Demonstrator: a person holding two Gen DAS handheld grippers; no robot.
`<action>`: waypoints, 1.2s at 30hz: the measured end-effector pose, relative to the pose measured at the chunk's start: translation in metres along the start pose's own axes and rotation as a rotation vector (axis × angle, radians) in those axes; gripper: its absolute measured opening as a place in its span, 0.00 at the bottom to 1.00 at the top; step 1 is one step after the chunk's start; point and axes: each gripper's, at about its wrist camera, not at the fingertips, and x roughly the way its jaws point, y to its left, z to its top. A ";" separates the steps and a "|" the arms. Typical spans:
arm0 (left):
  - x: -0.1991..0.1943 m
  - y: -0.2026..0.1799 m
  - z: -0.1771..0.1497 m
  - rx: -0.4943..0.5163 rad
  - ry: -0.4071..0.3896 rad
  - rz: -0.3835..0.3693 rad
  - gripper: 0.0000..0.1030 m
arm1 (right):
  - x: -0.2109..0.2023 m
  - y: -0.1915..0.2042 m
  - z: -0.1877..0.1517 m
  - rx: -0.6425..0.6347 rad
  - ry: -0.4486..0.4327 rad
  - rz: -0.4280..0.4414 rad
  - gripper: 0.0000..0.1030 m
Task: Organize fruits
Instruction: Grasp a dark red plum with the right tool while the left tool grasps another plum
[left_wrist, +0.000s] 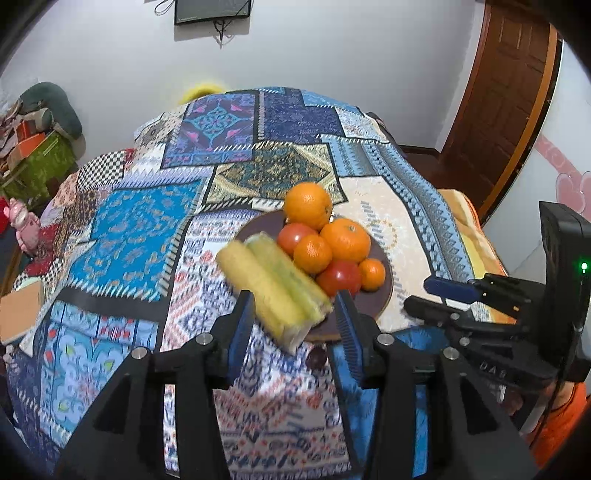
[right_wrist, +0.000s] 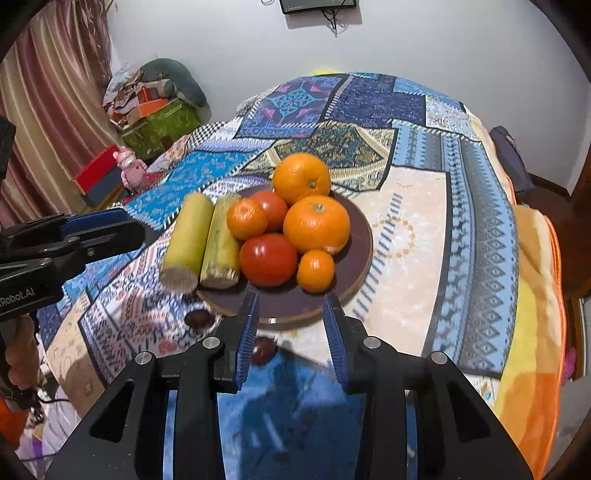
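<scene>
Black left claw and right claw gape, holding nothing.

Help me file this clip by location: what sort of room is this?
Probably a bedroom in a home. The plate of fruit sits on a patchwork quilt spread over what looks like a bed, a wooden door stands to one side, and clutter with a green box fills the corner.
</scene>
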 end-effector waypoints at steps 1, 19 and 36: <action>-0.001 0.001 -0.006 -0.005 0.007 -0.001 0.44 | 0.000 0.001 -0.003 0.000 0.005 -0.002 0.32; 0.046 -0.013 -0.049 0.040 0.159 -0.072 0.39 | 0.025 0.017 -0.034 -0.015 0.098 0.023 0.32; 0.079 -0.018 -0.045 0.061 0.197 -0.082 0.16 | 0.047 0.024 -0.034 -0.041 0.113 0.038 0.22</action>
